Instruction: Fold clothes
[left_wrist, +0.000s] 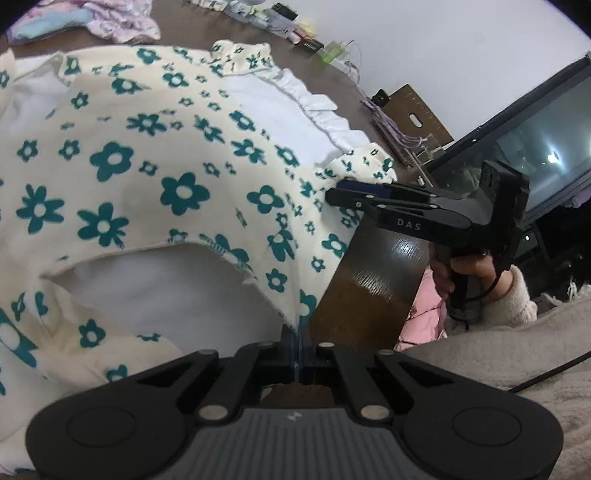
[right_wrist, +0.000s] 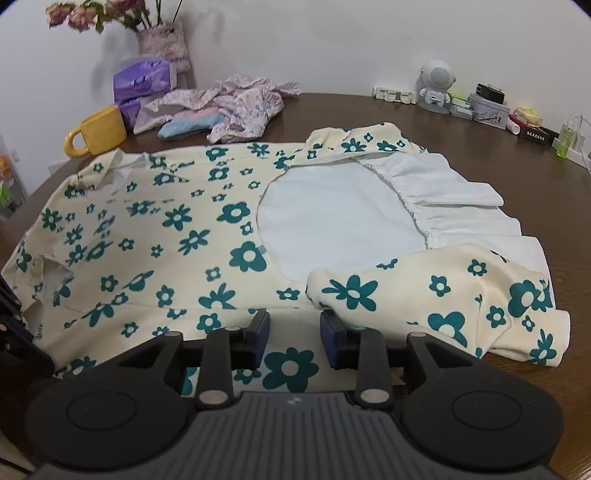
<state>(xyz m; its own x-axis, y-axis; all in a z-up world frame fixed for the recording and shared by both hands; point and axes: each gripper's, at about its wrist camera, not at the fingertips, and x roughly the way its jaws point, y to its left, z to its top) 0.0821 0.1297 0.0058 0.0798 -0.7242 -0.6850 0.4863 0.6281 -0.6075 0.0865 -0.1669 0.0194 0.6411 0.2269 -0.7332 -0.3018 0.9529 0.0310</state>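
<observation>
My left tool (left_wrist: 297, 350) is pinched tight on the hem edge of the cream dress (left_wrist: 155, 177) with teal flowers, which lies spread over the dark wooden desk (left_wrist: 373, 284). The dress's white lining and ruffled white collar (left_wrist: 321, 114) show at the far side. My right tool (left_wrist: 343, 192), held in my right hand (left_wrist: 465, 273), has its tips at the dress's edge near the short sleeve. A crumpled pink floral garment (left_wrist: 122, 22) lies beyond, and a dark screen (left_wrist: 535, 147) stands right.
</observation>
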